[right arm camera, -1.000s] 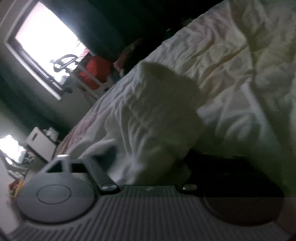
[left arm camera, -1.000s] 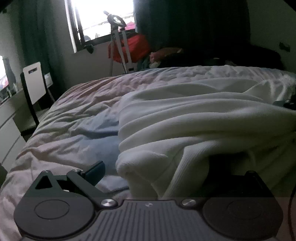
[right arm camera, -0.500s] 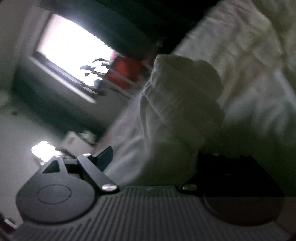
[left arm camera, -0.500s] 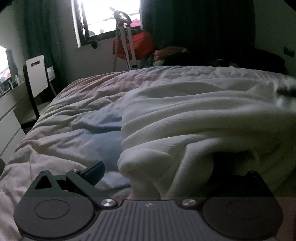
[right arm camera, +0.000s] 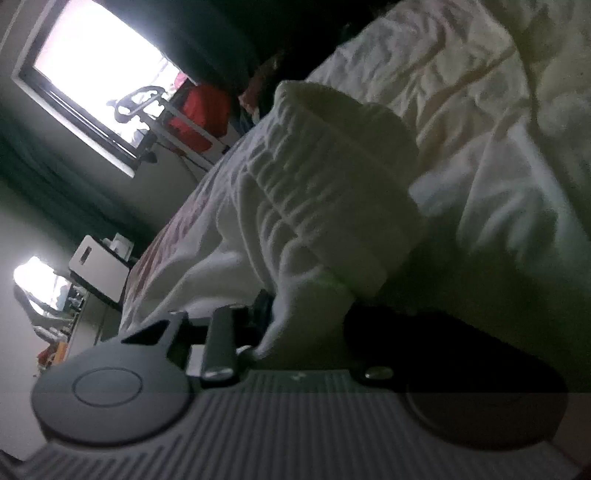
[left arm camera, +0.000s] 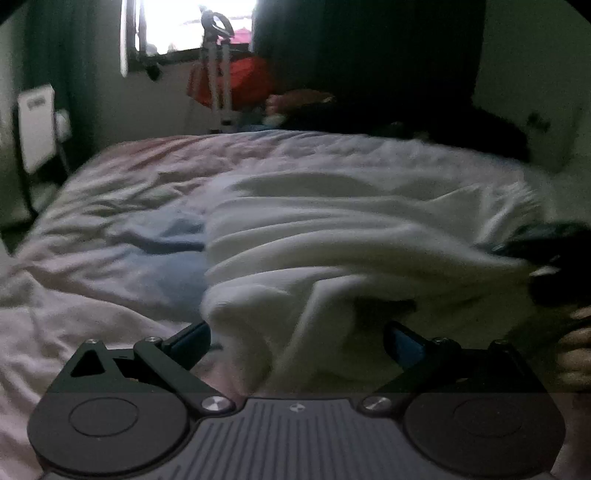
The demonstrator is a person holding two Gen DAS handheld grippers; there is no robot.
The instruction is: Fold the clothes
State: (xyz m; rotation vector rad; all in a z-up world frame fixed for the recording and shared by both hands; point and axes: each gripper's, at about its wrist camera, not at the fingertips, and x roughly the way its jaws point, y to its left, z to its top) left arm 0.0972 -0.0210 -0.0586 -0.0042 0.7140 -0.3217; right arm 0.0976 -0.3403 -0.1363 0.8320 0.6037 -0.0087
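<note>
A white ribbed garment (left arm camera: 332, 236) lies rumpled across the bed. My left gripper (left arm camera: 295, 339) is open, its two fingers apart on either side of the garment's near folded edge. My right gripper (right arm camera: 306, 314) is shut on the white garment (right arm camera: 325, 192), holding a bunched ribbed cuff that stands up from the jaws. The right gripper (left arm camera: 554, 266) also shows as a dark shape at the right edge of the left wrist view, with the fabric pulled toward it.
The bed has a pale pink and blue quilt (left arm camera: 110, 236). Beyond it stand a window (left arm camera: 192, 26), a tripod (left arm camera: 218, 74), a red item (left arm camera: 251, 77), a dark curtain and a white chair (left arm camera: 37, 125).
The left gripper's right finger has come into view from under the fabric, jaws wide apart. The right gripper has swung back down toward the bed, still holding the cuff.
</note>
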